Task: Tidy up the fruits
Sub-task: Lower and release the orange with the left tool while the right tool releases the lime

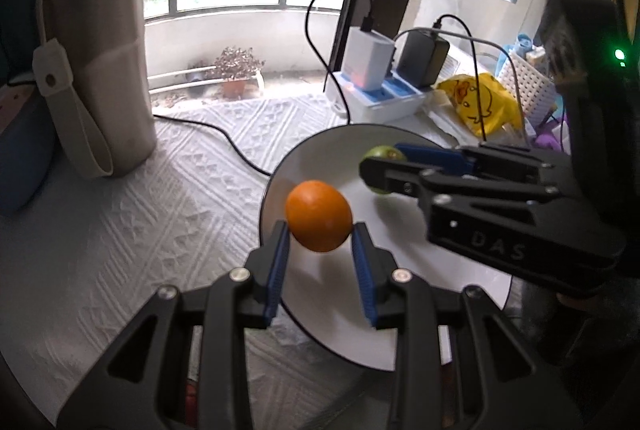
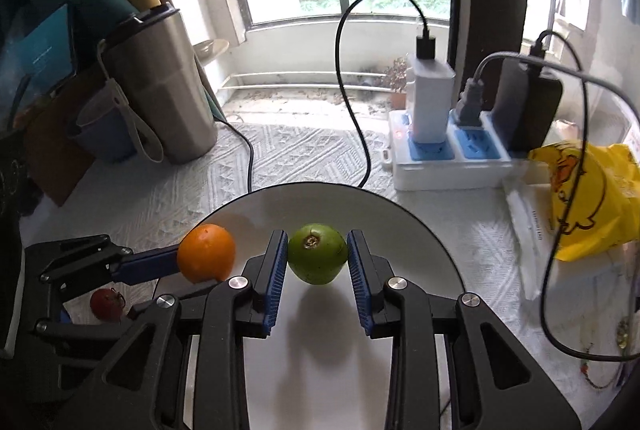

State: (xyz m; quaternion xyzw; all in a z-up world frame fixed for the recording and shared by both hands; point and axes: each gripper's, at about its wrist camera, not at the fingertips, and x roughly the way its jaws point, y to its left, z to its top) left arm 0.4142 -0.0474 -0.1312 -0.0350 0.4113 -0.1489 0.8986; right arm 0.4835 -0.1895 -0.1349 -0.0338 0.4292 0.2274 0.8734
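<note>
My left gripper [image 1: 319, 228] is shut on an orange [image 1: 319, 216] and holds it above the left part of a white plate [image 1: 400, 318]. My right gripper [image 2: 317, 244] is shut on a green fruit [image 2: 317, 253] above the middle of the plate [image 2: 420, 230]. In the left wrist view the right gripper [image 1: 380, 166] comes in from the right with the green fruit [image 1: 382, 152] between its fingers. In the right wrist view the left gripper [image 2: 184, 262] comes in from the left with the orange [image 2: 206, 252]. A small red fruit [image 2: 106, 304] lies on the cloth left of the plate.
A steel tumbler with a strap [image 1: 100, 70] [image 2: 164, 86] stands at the back left. A white power strip with chargers and cables [image 1: 380, 90] [image 2: 448, 154] sits behind the plate. A yellow bag [image 2: 588, 198] and a white basket [image 1: 528, 82] are at the right.
</note>
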